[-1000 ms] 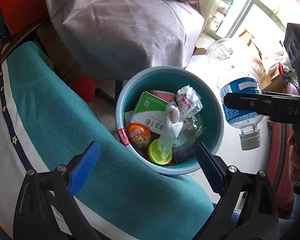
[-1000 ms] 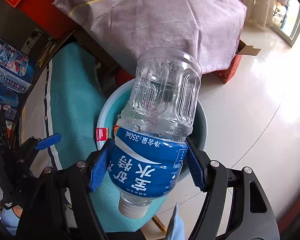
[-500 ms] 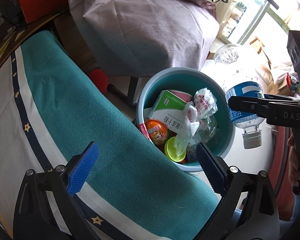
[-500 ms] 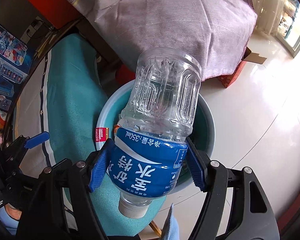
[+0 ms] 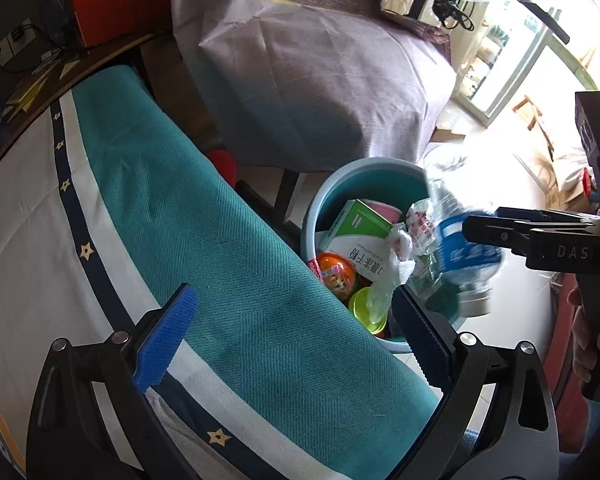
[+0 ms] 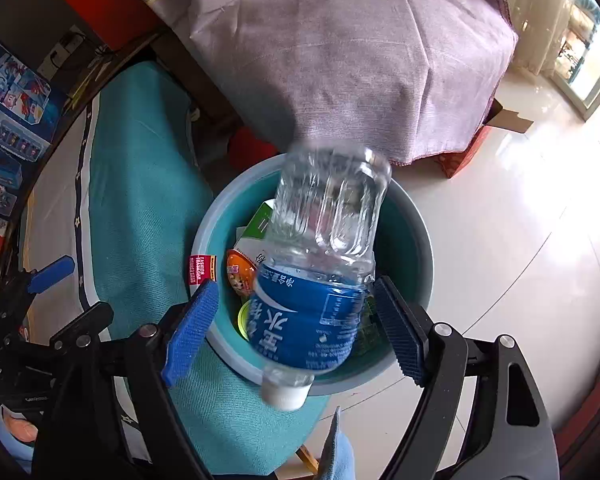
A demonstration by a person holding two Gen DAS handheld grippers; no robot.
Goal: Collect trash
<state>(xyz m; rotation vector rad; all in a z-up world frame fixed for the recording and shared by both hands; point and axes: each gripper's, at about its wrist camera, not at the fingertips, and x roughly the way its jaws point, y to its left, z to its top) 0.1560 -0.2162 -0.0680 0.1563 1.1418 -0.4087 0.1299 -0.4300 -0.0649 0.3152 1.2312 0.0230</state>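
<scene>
A clear water bottle [image 6: 312,308] with a blue label hangs cap-down over the teal bin [image 6: 412,248], blurred and tilted. My right gripper [image 6: 294,300] has its jaws opening; the bottle is between them with a gap on each side, and neither pad presses on it. In the left wrist view the same bottle [image 5: 460,252] shows at the bin's [image 5: 364,184] right rim, beside the right gripper's black finger [image 5: 500,232]. My left gripper [image 5: 292,300] is open over the teal cloth, holding nothing. The bin holds a green-white box [image 5: 360,232], an orange capsule [image 5: 336,272] and a plastic wrapper [image 5: 416,220].
A teal and white cloth [image 5: 220,260] covers the surface to the bin's left. Behind the bin stands furniture draped in purple-grey fabric [image 5: 320,80]. White tiled floor [image 6: 500,220] spreads to the right, with a cardboard box [image 6: 508,120] by the drape. A hand [image 5: 588,344] grips the right handle.
The right jaws have spread and the bottle has slipped out of their grip, tilting down toward the bin. The left gripper has drifted left over the cloth, away from the bin.
</scene>
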